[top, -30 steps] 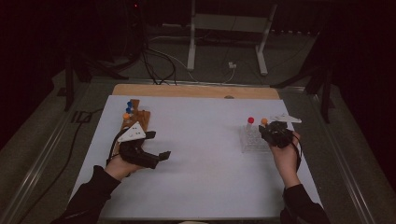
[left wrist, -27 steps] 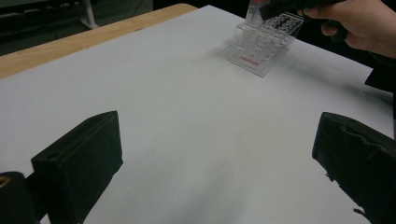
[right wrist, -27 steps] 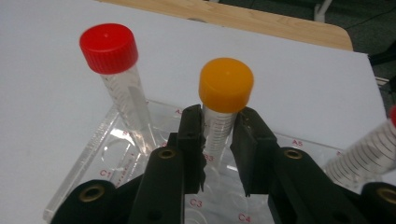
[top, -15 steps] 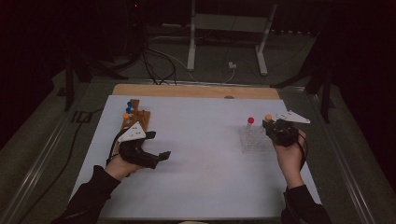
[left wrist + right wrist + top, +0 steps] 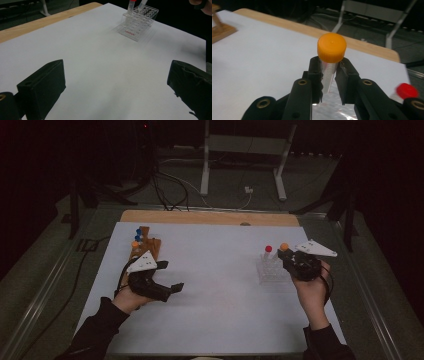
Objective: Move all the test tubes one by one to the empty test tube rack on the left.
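The right gripper (image 5: pixel 328 82) is squeezing a tube with an orange cap (image 5: pixel 331 48). Its two black jaws are pressing on the clear tube from both sides, just under the cap, and the cap is sticking up above the jaw tips. The tube is standing almost straight up. In the high view, the right gripper (image 5: pixel 290 261) is sitting at the right side of the white table (image 5: pixel 220 320), touching the right edge of the clear rack (image 5: pixel 272 270). A tube with a red cap (image 5: pixel 268 249) is standing in the far part of that rack, just left of the orange one (its red cap is peeking in at the right of the right gripper view too).

The left gripper (image 5: pixel 175 287) is resting low on the left side of the table, pointing right, toward the rack. Its jaws are wide apart with nothing between them but bare white table.

A wooden stand (image 5: pixel 145 247) with blue-capped tubes (image 5: pixel 138 232) is sitting at the far left, just beyond the left hand (image 5: pixel 131 296).
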Demonstrator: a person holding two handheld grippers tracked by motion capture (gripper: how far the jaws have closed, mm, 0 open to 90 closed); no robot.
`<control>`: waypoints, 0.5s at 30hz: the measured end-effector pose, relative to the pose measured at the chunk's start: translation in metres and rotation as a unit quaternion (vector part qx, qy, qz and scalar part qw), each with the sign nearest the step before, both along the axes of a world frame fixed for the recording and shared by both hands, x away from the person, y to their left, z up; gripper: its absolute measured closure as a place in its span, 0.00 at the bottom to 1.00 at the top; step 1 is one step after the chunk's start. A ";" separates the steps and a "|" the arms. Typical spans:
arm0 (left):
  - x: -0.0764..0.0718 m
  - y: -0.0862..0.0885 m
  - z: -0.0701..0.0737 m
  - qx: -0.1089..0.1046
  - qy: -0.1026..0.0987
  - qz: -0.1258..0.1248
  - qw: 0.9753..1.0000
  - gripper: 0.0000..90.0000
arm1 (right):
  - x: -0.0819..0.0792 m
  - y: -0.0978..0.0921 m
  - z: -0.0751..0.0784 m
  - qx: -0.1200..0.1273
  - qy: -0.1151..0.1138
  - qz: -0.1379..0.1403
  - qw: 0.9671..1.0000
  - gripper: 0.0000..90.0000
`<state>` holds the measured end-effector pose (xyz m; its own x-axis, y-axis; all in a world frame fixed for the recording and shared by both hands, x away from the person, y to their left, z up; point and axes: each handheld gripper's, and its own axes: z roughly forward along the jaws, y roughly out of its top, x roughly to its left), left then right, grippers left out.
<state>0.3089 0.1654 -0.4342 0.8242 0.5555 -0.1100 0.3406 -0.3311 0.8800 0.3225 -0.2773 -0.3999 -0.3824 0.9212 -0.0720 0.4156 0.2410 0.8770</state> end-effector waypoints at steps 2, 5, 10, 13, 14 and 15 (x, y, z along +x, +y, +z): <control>0.000 -0.001 0.001 0.000 -0.001 -0.003 1.000 0.03 | -0.004 0.006 0.001 -0.001 0.001 0.011 1.000 0.83; -0.001 -0.004 0.003 0.000 -0.002 -0.007 1.000 0.03 | -0.007 0.017 0.000 0.003 0.005 0.035 0.999 0.83; -0.001 -0.008 0.007 -0.001 -0.005 -0.016 1.000 0.03 | -0.010 0.038 -0.004 0.004 0.014 0.077 0.997 0.83; -0.002 -0.012 0.008 -0.003 -0.002 -0.022 1.000 0.03 | -0.012 0.052 -0.009 0.002 0.019 0.101 0.995 0.83; -0.002 -0.013 0.009 -0.003 -0.001 -0.025 1.000 0.03 | -0.013 0.056 -0.010 0.001 0.021 0.108 0.994 0.83; -0.002 -0.015 0.009 -0.003 -0.001 -0.027 1.000 0.03 | -0.014 0.061 -0.012 -0.001 0.023 0.115 0.993 0.83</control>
